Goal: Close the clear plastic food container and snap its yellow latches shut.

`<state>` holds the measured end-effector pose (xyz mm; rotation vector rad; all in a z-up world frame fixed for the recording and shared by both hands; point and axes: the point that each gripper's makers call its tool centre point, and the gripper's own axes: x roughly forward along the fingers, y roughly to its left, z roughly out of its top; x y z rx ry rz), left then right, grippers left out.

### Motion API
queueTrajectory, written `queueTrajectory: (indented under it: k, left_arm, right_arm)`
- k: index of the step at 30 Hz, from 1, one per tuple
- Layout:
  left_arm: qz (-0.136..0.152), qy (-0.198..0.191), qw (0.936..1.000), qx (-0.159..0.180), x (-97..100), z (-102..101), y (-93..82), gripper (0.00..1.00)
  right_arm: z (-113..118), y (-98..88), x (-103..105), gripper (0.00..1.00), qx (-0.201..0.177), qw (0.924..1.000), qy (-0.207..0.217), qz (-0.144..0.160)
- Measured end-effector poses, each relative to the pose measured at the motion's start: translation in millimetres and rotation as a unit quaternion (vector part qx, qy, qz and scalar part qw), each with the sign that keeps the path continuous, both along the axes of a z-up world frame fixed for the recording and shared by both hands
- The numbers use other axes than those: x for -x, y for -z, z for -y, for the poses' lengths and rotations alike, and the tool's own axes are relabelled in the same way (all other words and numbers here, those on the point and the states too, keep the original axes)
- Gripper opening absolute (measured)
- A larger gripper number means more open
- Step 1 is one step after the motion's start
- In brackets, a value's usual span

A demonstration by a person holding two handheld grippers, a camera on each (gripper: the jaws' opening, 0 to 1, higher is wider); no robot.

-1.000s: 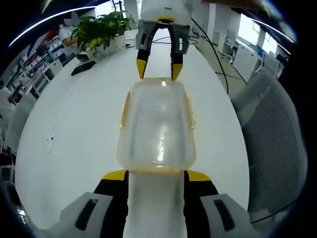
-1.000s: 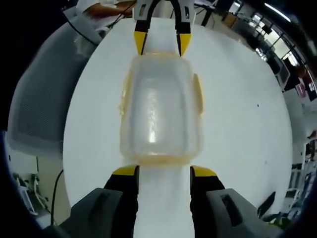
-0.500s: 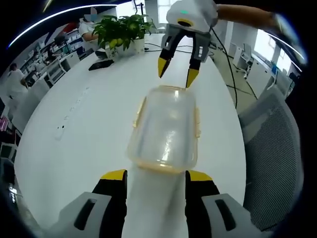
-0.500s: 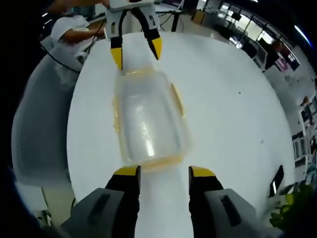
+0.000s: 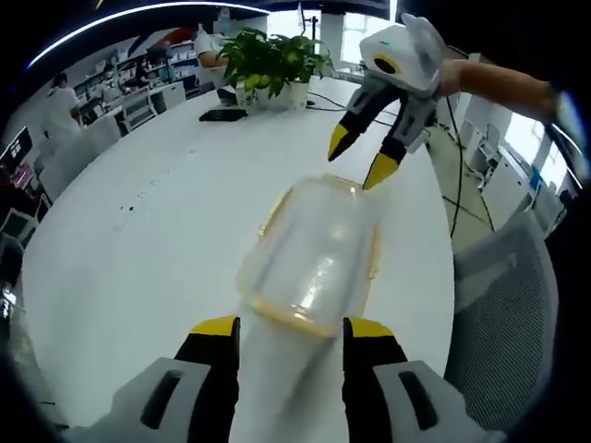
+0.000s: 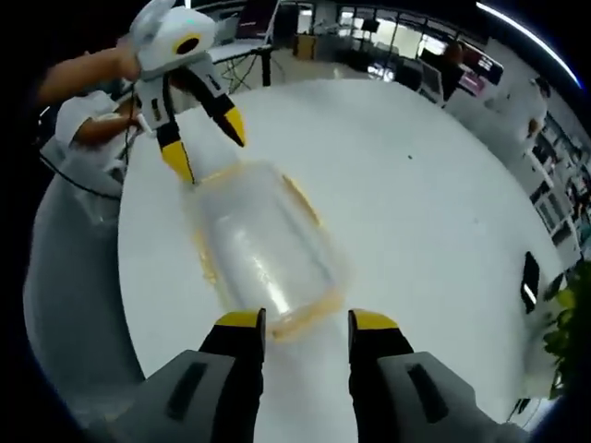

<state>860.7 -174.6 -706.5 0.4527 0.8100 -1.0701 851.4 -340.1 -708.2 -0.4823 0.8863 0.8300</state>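
Container [image 5: 314,263] lies on the table [image 5: 138,258] between both grippers. Left gripper [image 5: 282,328] spread at its near end; right gripper [image 6: 295,321] spread likewise.

Open-plan office. Large white table [image 5: 138,249] with rounded edge. A potted green plant [image 5: 272,63] stands at its far end, a dark flat device [image 5: 222,114] lying beside it. Grey mesh-backed office chair [image 5: 503,323] drawn up at the table's side; cables [image 5: 454,175] trail off the edge nearby. Background: rows of desks and shelving, people seated or standing at them, strip ceiling lights, bright windows.
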Motion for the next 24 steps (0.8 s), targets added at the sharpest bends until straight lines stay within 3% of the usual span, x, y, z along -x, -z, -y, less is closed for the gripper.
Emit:
queueTrajectory:
  k: [4,10,24]
  left_arm:
    - [-0.014,-0.043,0.9987,0.021,-0.8,1,0.9,0.38]
    - [-0.026,-0.077,0.9958,0.042,0.4,5,5.4,0.36]
    - [-0.067,-0.128,0.9867,0.074,7.7,12,15.5,0.34]
  right_arm:
    - [2,2.5,1,0.32,-0.019,0.9991,0.039,-0.004]
    - [4,4.7,0,0.32,-0.052,0.9936,0.099,-0.011]
    - [-9,11.4,0,0.31,-0.105,0.9796,0.167,-0.037]
